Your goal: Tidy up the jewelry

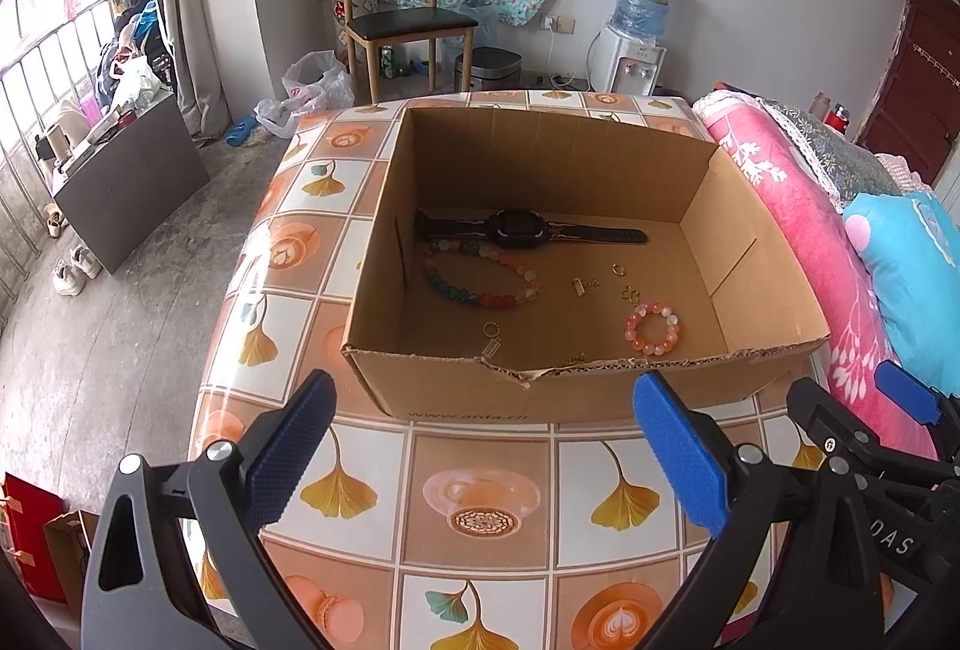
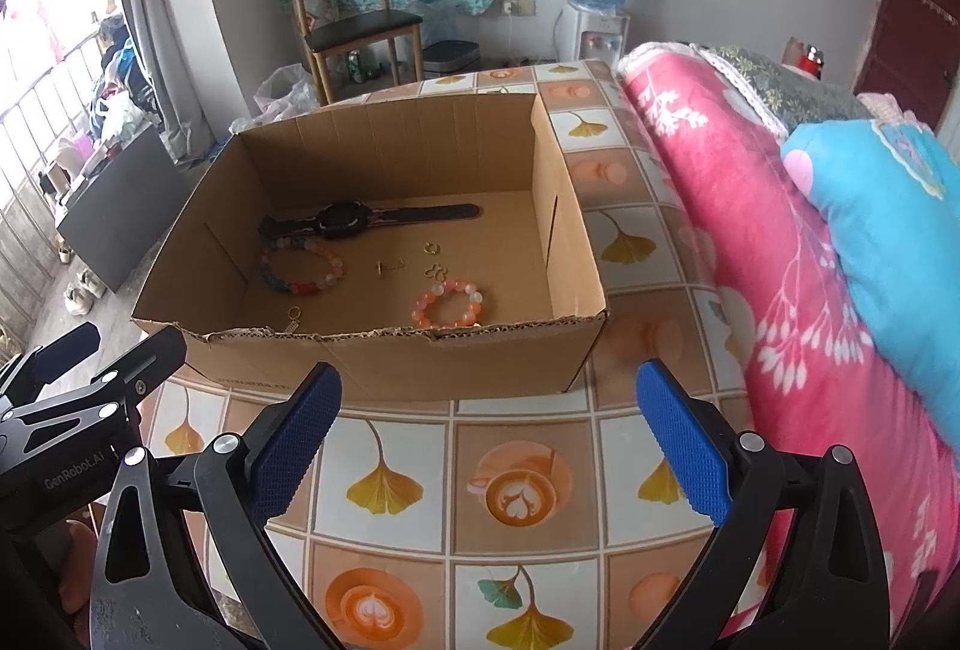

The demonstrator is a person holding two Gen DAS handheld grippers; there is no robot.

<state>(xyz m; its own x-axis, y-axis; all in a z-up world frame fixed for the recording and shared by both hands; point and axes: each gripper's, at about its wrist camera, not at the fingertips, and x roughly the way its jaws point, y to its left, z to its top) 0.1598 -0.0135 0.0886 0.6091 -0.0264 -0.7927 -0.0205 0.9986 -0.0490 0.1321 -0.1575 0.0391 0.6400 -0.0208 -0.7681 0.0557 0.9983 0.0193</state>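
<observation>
— Grippers?
— Left gripper (image 1: 483, 425) spread wide, holding nothing, hovering over the tiled counter (image 1: 480, 500) just short of the cardboard box (image 1: 600, 392). Right gripper (image 2: 489, 425) likewise wide and empty, same side of the box, close beside the left one.
— Jewelry?
— All lying on the box floor. Black watch (image 1: 516, 228) stretched flat toward the far wall. Touching its strap, a large multicoloured bead bracelet (image 1: 480, 278). Small pink bead bracelet (image 1: 653, 329) nearer the torn front wall, well apart from the large one. Between them, a few small gold pieces (image 1: 600, 281), too small to tell apart. One gold charm with a ring (image 1: 491, 341) close to the front wall.
— Surroundings?
— Pink bedding (image 2: 750, 230) pressed against the counter's right edge, blue pillow (image 2: 888, 230) on top. Beyond the counter, a wooden chair (image 1: 399, 20) and a water dispenser (image 1: 636, 44) by the wall.
</observation>
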